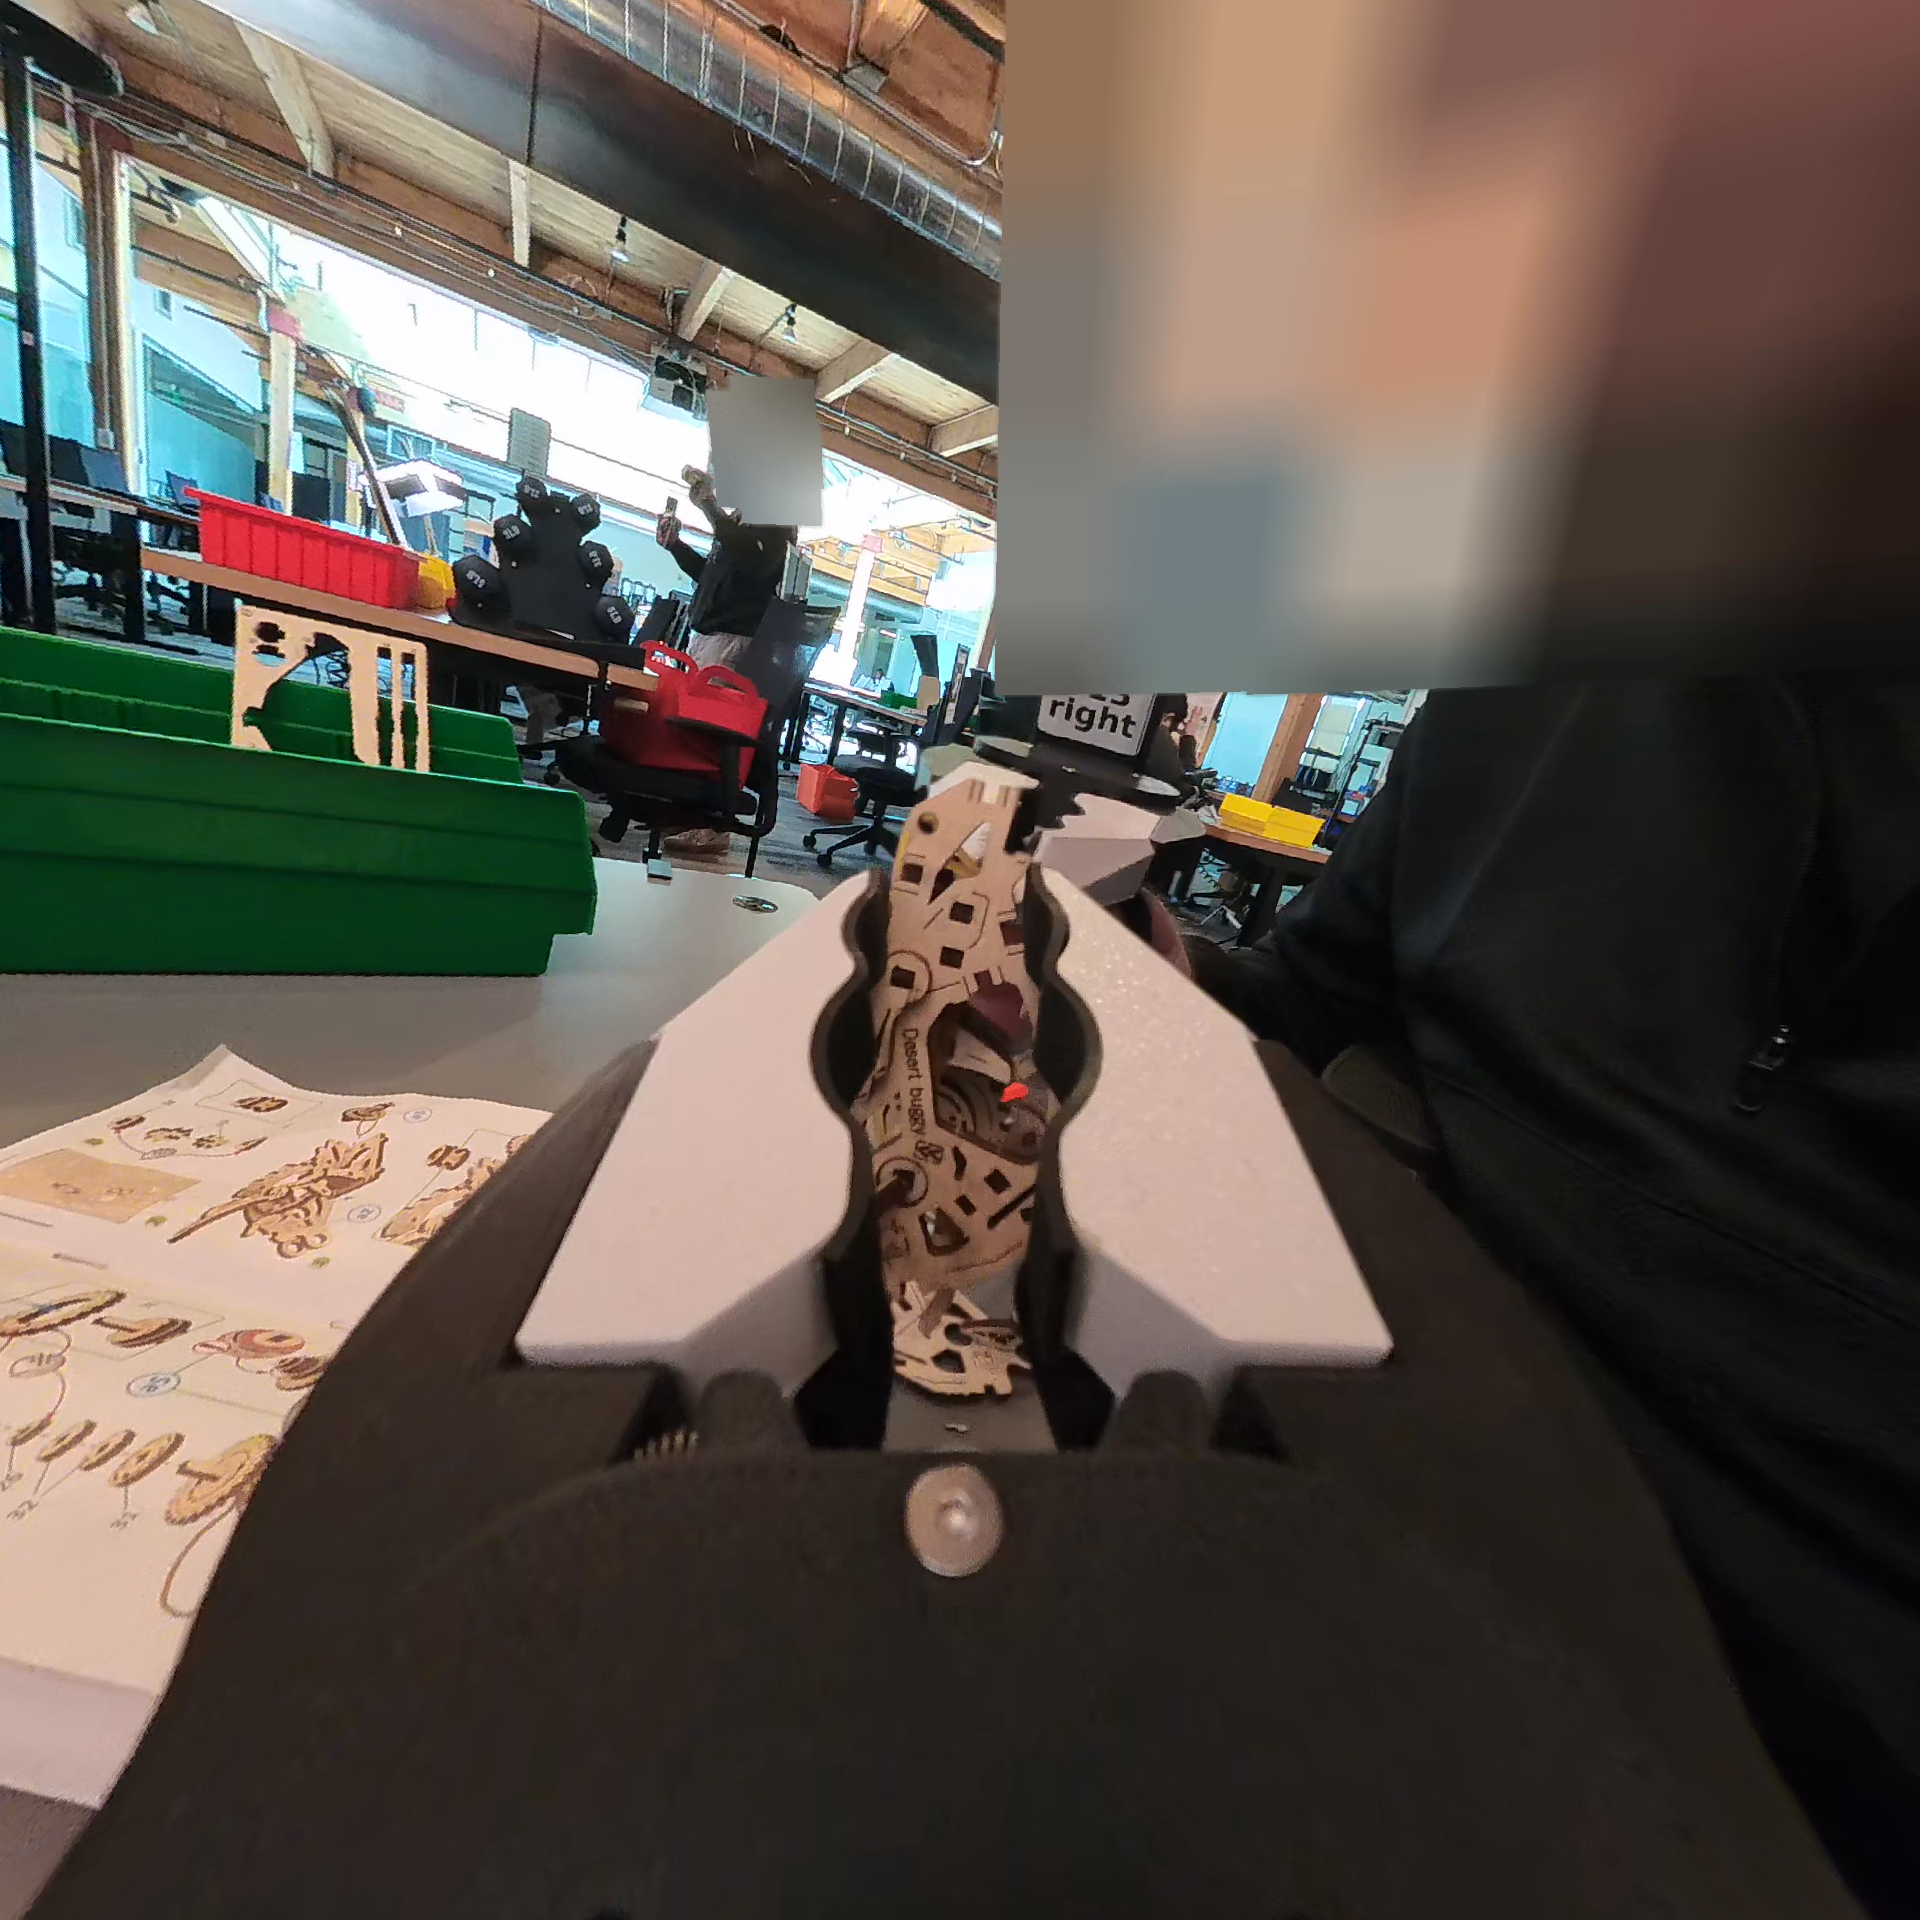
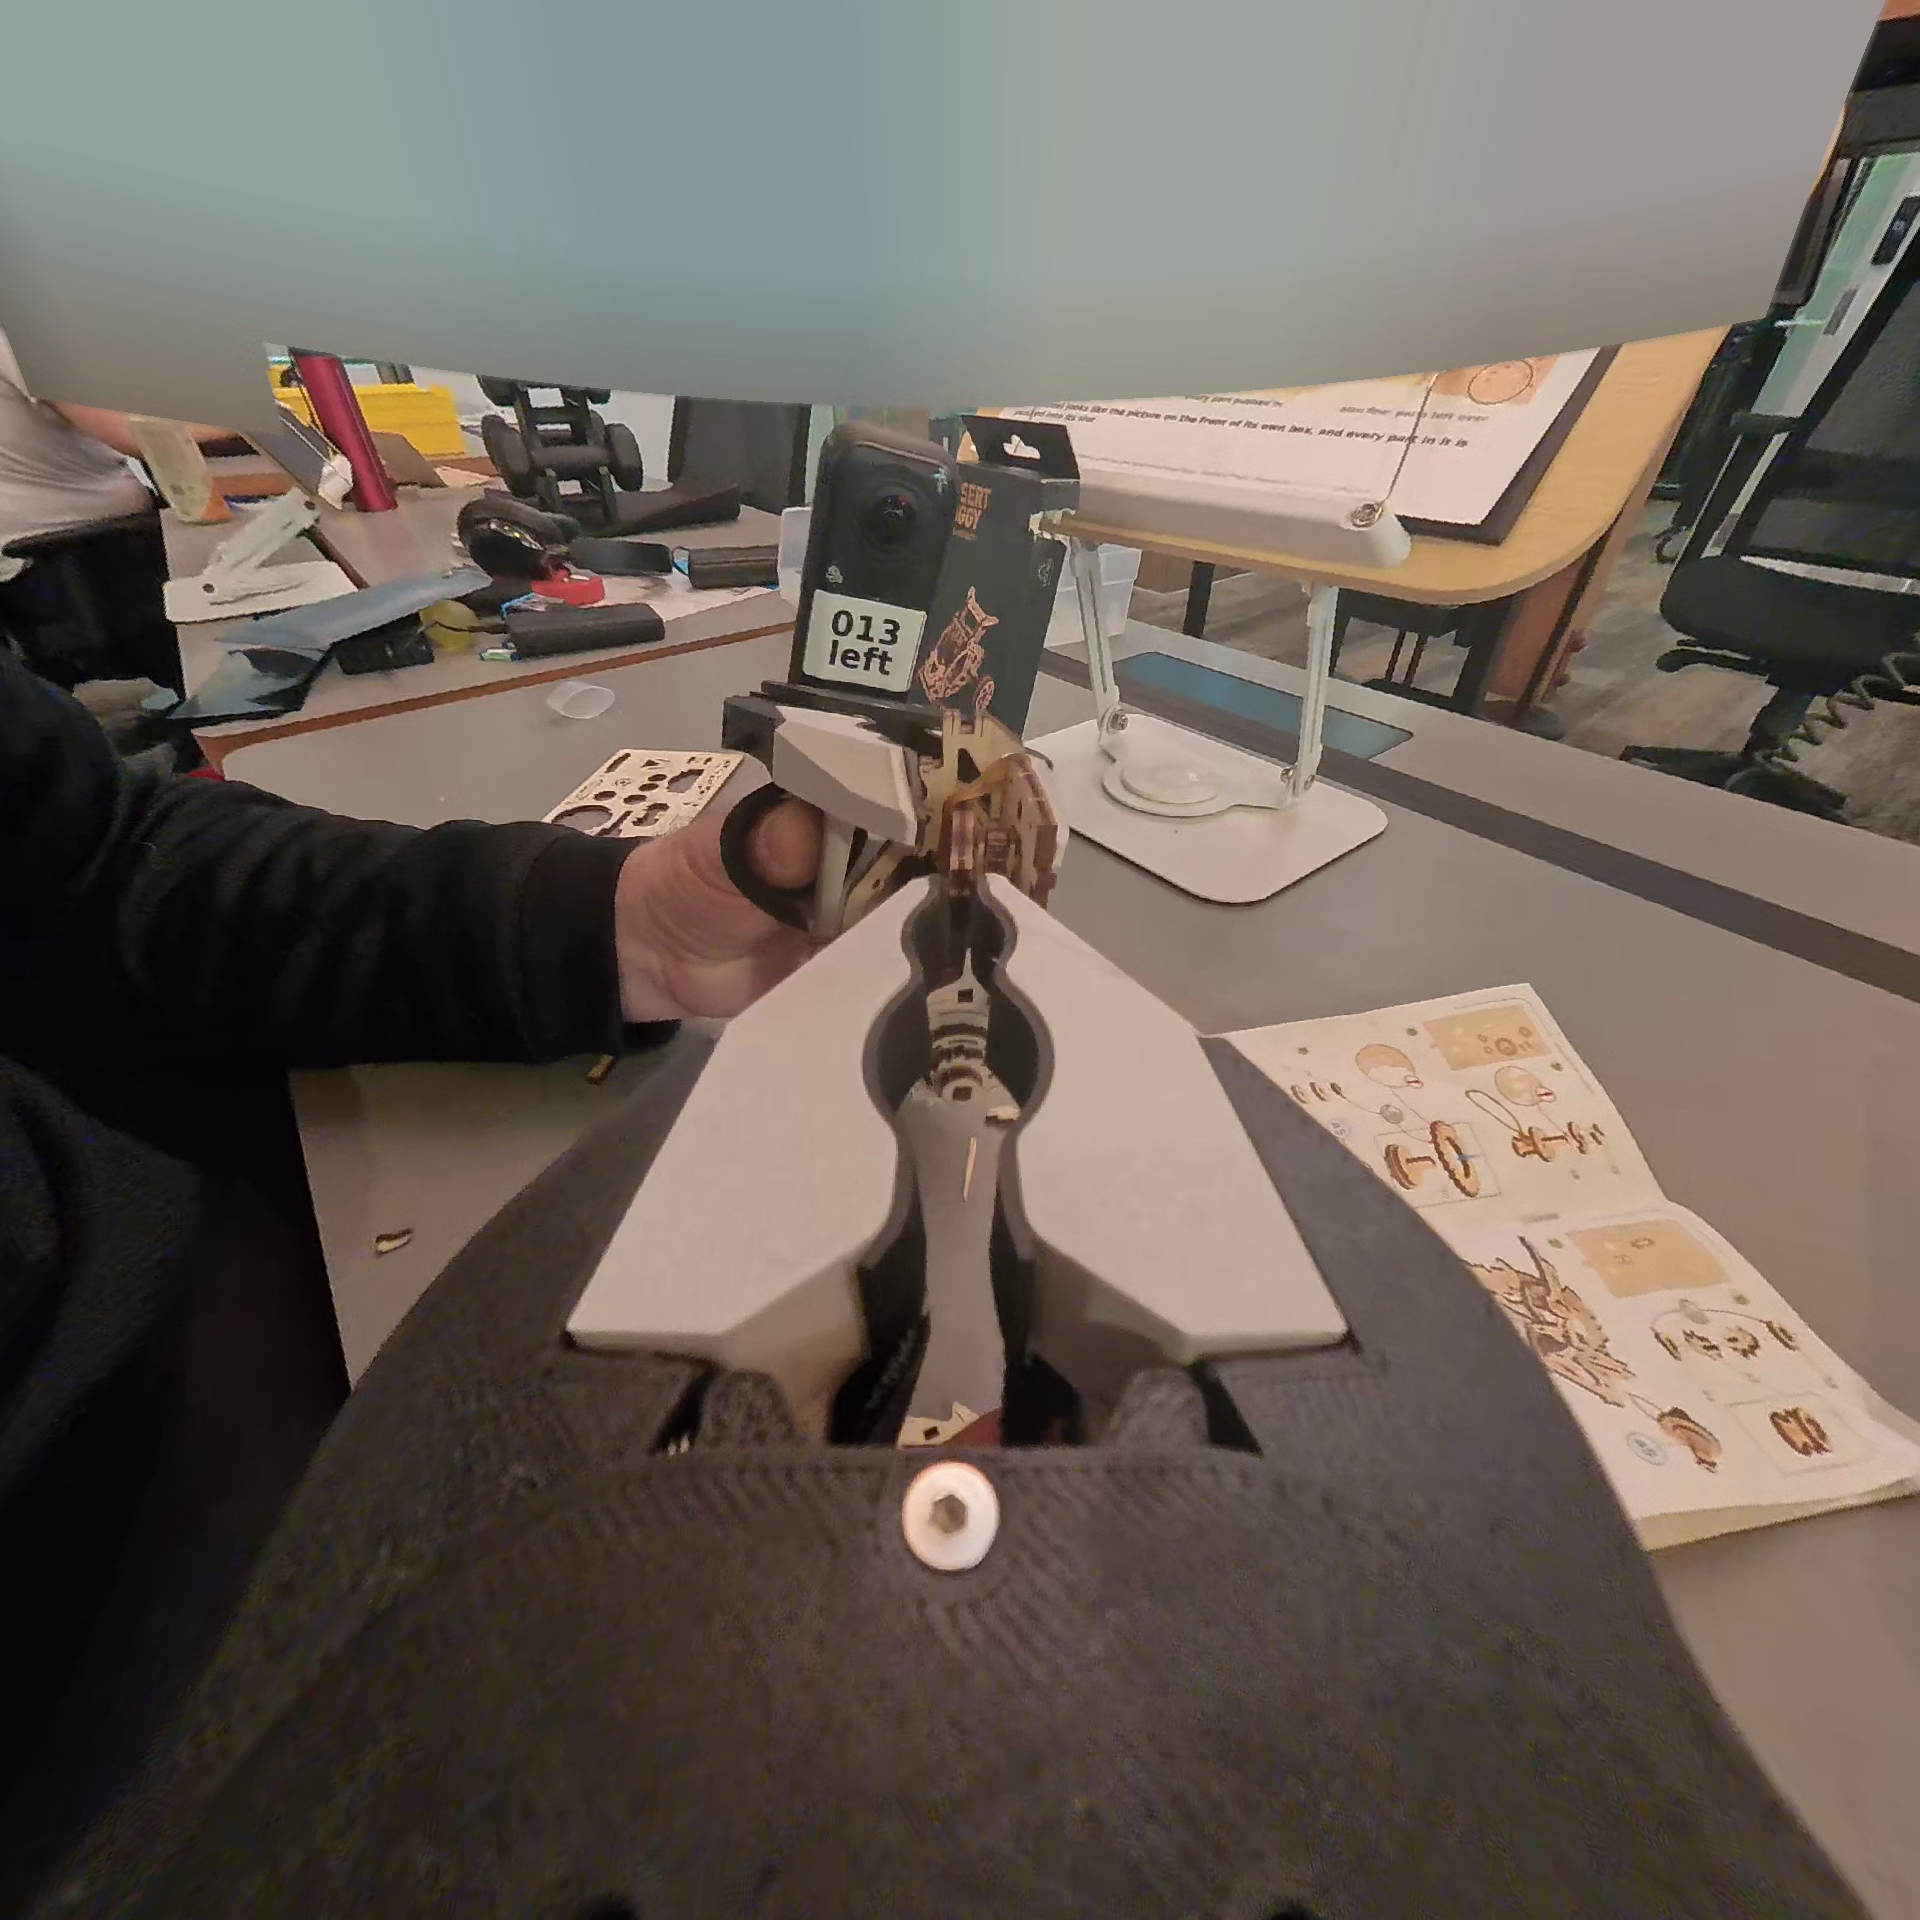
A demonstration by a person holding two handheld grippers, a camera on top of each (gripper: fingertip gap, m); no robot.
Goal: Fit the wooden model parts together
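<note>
A partly built wooden model (image 1: 961, 1049) is being gripped between the closed-in fingers of the left claw (image 1: 956, 883), raised above the grey worktop (image 1: 312, 1018). In the right wrist view the same model (image 2: 987, 810) is being held at the tip of the left claw (image 2: 935, 821), just in front of a dark product box (image 2: 997, 592). The right claw (image 2: 961, 904) is being pressed almost shut against the model's lower edge; whether anything is pinched between its tips cannot be told. An instruction sheet (image 2: 1558, 1247) is lying on the worktop (image 2: 1558, 883) near the model, and a punched-out wooden sheet (image 2: 644, 790) beyond the hand (image 2: 707, 914) holding the left claw. A green bin (image 1: 260, 831) is standing behind the instruction sheet (image 1: 156, 1299).
</note>
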